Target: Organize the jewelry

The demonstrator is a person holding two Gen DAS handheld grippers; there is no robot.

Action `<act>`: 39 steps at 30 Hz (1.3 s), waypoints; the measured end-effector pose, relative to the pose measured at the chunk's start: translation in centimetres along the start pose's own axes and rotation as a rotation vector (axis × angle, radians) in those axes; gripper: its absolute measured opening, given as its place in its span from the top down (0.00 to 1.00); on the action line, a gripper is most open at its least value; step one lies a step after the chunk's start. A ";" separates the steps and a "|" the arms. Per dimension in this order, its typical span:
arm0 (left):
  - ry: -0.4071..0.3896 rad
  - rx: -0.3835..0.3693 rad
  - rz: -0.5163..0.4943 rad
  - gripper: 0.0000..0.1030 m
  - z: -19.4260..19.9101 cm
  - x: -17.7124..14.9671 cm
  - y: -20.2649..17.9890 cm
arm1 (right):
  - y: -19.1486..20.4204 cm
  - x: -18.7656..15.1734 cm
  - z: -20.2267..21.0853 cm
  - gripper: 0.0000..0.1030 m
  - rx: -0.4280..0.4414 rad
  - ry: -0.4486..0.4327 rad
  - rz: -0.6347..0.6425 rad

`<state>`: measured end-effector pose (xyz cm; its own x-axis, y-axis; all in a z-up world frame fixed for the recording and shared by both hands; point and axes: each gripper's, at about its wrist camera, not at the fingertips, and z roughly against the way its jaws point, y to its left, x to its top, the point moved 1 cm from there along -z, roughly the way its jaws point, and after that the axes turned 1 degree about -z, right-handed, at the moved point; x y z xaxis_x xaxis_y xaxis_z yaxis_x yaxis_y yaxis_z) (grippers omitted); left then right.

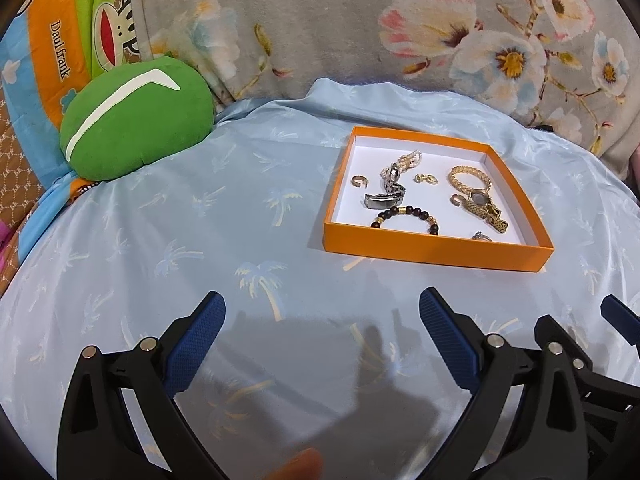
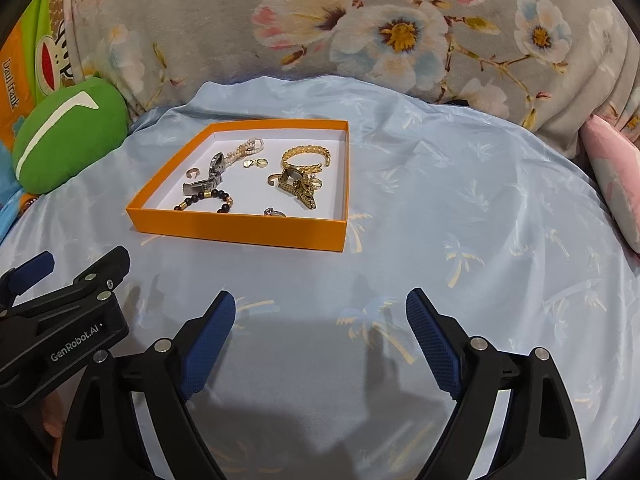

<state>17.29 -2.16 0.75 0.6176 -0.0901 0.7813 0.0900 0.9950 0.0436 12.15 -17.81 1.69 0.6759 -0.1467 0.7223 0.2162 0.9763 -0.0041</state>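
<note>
Surface: pale blue satin bedsheet with palm-tree print [image 1: 224,216] over a bed; tray sits flat on it, far of both claws.
Tray: shallow orange cardboard box tray with white inside [image 1: 432,246]; all visible jewelry lies inside it, none on the sheet.
Left cluster: silver metal-link watch [image 1: 386,196] tangled with a pearl bead strand [image 1: 408,159], small gold open ring [image 1: 359,181] just left.
Near edge: dark wooden bead bracelet with gold spacers [image 1: 404,216]; small silver ring [image 2: 273,211] near the right corner.
Right cluster: gold chain-link cuff bracelet [image 2: 306,156], gold-band watch [image 2: 300,188] touching below it.
Left claw [image 1: 322,312]: fingers spread apart, empty, hovering low over the sheet.
Right claw [image 2: 320,312]: fingers apart, empty, likewise near side of tray.
Stage: fits either pieces collected in the tray or awaiting sorting; cannot tell which.
Background: round green plush cushion [image 1: 136,120] far left, grey floral blanket [image 1: 360,20] behind.
</note>
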 end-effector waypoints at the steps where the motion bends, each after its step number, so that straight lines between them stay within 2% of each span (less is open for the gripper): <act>1: -0.001 0.001 -0.004 0.07 0.0 0.0 -0.1 | 0.0 0.0 0.0 0.17 -0.002 -0.001 0.002; 39: 0.006 0.021 -0.018 0.08 -0.3 -0.2 -0.1 | -0.1 0.0 -0.1 0.17 -0.005 0.001 0.003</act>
<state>17.38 -2.29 0.43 0.6210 -0.1087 0.7762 0.0852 0.9938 0.0710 12.20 -17.89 1.58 0.6774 -0.1443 0.7213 0.2178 0.9760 -0.0092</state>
